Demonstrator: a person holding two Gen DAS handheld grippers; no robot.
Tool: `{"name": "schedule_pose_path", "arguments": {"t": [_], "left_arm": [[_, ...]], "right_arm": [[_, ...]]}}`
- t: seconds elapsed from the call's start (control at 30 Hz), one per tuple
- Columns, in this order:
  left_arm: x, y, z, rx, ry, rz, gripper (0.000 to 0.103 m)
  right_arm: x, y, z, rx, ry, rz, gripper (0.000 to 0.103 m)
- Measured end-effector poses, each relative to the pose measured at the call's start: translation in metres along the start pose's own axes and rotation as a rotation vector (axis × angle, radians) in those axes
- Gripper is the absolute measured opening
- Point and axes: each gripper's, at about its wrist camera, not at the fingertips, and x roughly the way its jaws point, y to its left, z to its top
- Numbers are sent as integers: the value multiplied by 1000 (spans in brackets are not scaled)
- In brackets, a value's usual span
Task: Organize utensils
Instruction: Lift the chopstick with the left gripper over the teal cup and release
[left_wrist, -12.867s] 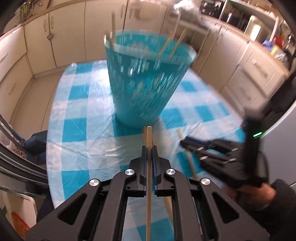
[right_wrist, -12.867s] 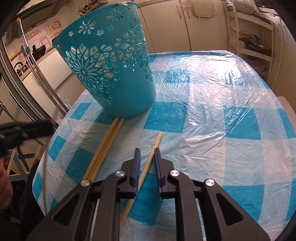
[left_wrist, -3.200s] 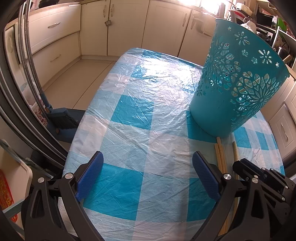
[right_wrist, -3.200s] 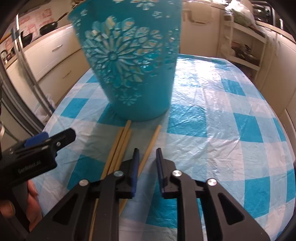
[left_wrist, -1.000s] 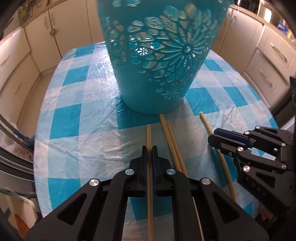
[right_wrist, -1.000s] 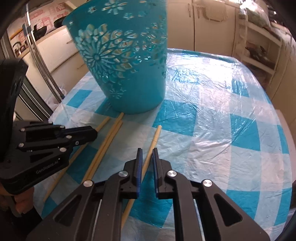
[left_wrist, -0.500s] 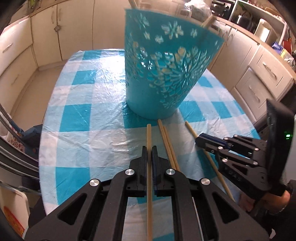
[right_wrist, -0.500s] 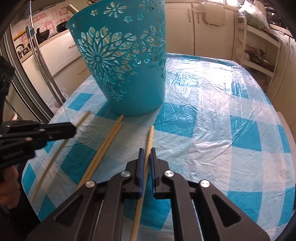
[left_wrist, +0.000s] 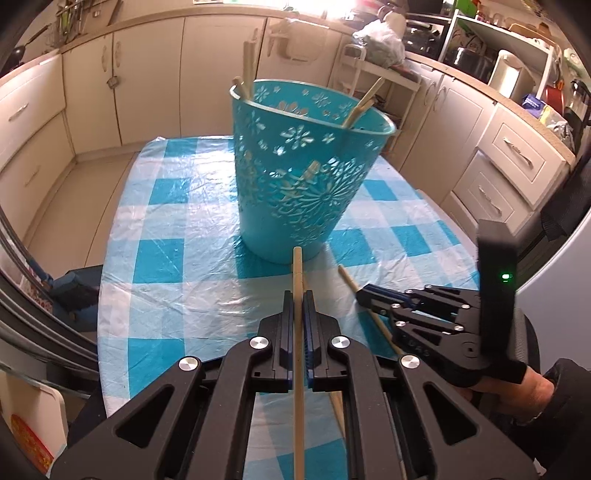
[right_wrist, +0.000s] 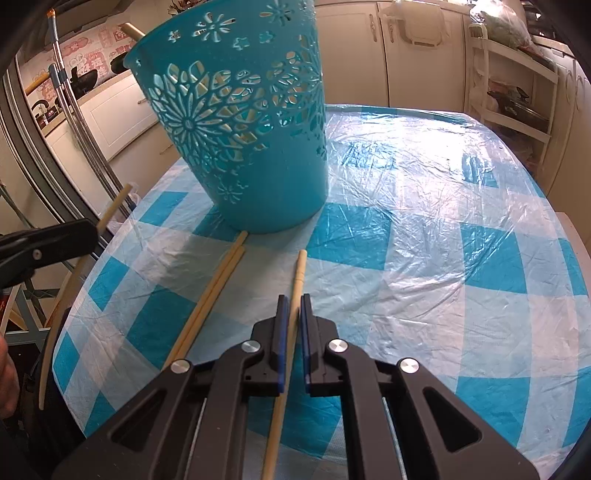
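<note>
A teal perforated basket (left_wrist: 303, 166) (right_wrist: 243, 122) stands on the checked table and holds several long chopsticks (left_wrist: 246, 70). My left gripper (left_wrist: 298, 295) is shut on one chopstick (left_wrist: 297, 350), lifted above the table, its tip pointing at the basket base. My right gripper (right_wrist: 291, 301) is shut on another chopstick (right_wrist: 298, 273), low over the table. It shows in the left wrist view (left_wrist: 365, 291) with its chopstick (left_wrist: 354, 288). Two chopsticks (right_wrist: 210, 295) lie on the cloth left of it. The left gripper (right_wrist: 92, 229) shows at the left edge.
The blue-and-white checked plastic cloth (right_wrist: 424, 229) covers an oval table; its edge drops off at left (left_wrist: 110, 258). Kitchen cabinets (left_wrist: 147, 92) surround it. A metal rack (right_wrist: 74, 122) stands beyond the left edge.
My left gripper has risen and pulled back with its chopstick, so the basket rim now shows. My right gripper has closed fully on its chopstick and lifted it slightly.
</note>
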Motion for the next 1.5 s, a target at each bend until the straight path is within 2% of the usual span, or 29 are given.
{"name": "schedule_pose_path", "arguments": {"t": [0.2, 0.33, 0.8, 1.1, 1.5], "left_arm": [[-10, -5, 2, 4, -20, -20, 5], [-21, -3, 7, -22, -43, -64, 5], [-87, 0, 57, -93, -218, -201, 5], [-102, 0, 106, -123, -353, -183, 5], [-86, 6, 168, -158, -506, -88, 5]], "right_arm": [[0, 0, 0, 2, 0, 2, 7], [0, 0, 0, 2, 0, 2, 7], [0, -7, 0, 20, -1, 24, 7], [-1, -12, 0, 29, -2, 39, 7], [-2, -17, 0, 36, -4, 49, 7]]}}
